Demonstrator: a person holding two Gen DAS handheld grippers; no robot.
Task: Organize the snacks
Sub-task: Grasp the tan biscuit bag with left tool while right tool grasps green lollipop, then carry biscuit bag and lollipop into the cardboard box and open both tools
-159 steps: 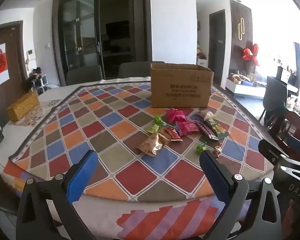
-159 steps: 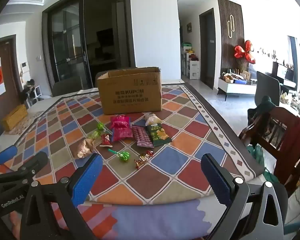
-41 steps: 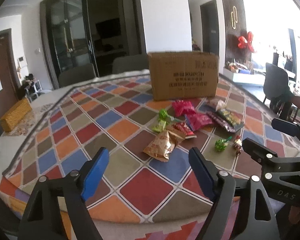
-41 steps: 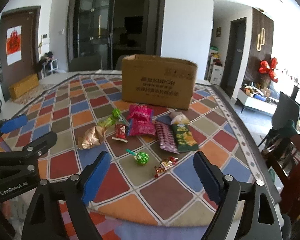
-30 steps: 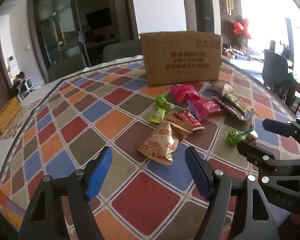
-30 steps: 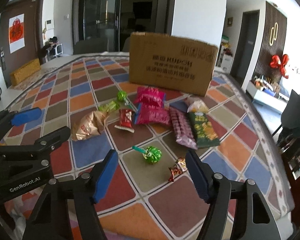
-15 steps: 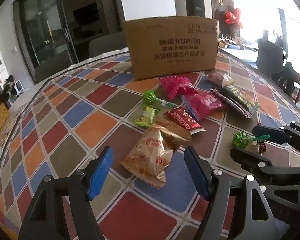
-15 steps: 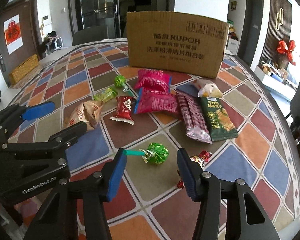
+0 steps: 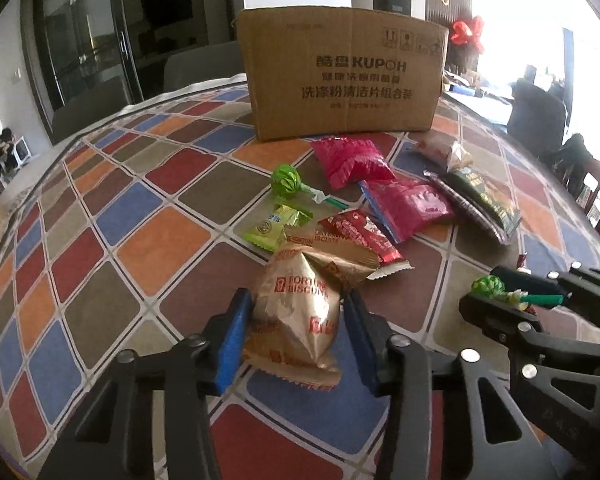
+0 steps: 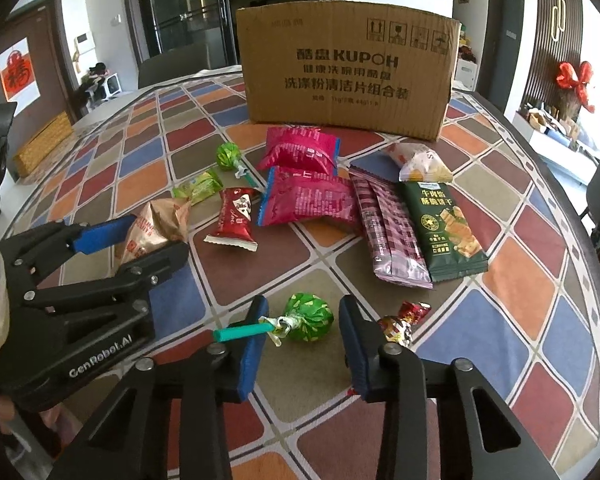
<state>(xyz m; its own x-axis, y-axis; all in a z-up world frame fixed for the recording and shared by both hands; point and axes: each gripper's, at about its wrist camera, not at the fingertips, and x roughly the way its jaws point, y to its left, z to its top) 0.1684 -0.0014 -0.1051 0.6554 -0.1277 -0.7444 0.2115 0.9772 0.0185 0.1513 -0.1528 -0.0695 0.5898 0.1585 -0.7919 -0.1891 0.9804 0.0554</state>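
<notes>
Snacks lie scattered on a checked tablecloth (image 9: 100, 220) in front of a cardboard box (image 9: 340, 80) (image 10: 348, 72). My left gripper (image 9: 296, 300) (image 10: 140, 240) has its jaws closing, and both blue pads touch the sides of a gold biscuit packet (image 9: 296, 312) (image 10: 148, 232). My right gripper (image 10: 303, 308) (image 9: 512, 300) is also closing. A green lollipop (image 10: 308, 318) (image 9: 488, 286) lies between its pads with small gaps either side, its teal stick passing the left finger. A red foil candy (image 10: 400, 320) sits just outside the right finger.
Behind the grippers lie a second green lollipop (image 10: 228, 154), a green candy (image 10: 200, 186), a red packet (image 10: 236, 216), two pink bags (image 10: 304, 200), a checked purple pack (image 10: 392, 232), a dark green pack (image 10: 444, 228) and a pale packet (image 10: 420, 164). A woven yellow box (image 10: 44, 140) stands far left.
Both grippers came forward and down onto the snacks and their jaws narrowed. The left now clasps the gold packet; the right now flanks the lollipop.
</notes>
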